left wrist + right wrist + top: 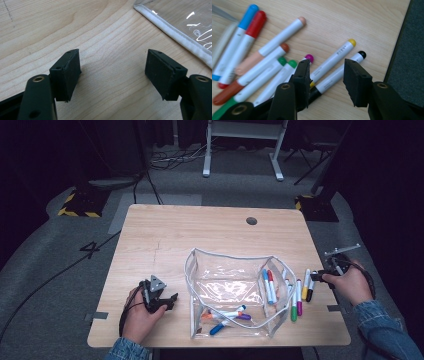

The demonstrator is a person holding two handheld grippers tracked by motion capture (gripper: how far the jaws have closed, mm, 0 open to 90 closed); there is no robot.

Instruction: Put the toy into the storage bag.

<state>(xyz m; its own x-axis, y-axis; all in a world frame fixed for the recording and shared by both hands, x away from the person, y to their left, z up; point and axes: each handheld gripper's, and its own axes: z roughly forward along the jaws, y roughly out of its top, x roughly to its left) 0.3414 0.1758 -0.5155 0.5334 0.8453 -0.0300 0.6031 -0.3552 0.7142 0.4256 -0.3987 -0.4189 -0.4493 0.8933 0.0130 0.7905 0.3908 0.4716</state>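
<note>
Right gripper (325, 82), nearest the lens in its own view: jaws parted to a moderate gap, empty, pads touching nothing; between and just beyond them lies the black-capped marker (342, 71), its black cap pointing up and away to the right, its long axis running diagonally through the gap rather than squarely across it; a slight turn of the wrist would, by judgement, set the pads on its two flanks. Just beside it, parallel and on the left, the yellow-capped marker (334, 61); close enough that the left pad risks catching both barrels. Farther left, the loose row of magenta, green, brown, peach, red and blue markers, fanned on the table (362, 22). High view: the right gripper (320, 276) sits at the outer end of the marker row, near the table's right edge, hence the nearer hand; the clear pouch (232, 292), mouth open and already holding several markers, lies towards the middle, to the left of the row. Left gripper (112, 72): jaws apart, empty, low over bare wood, just beside the pouch's white-bound edge (175, 35).
</note>
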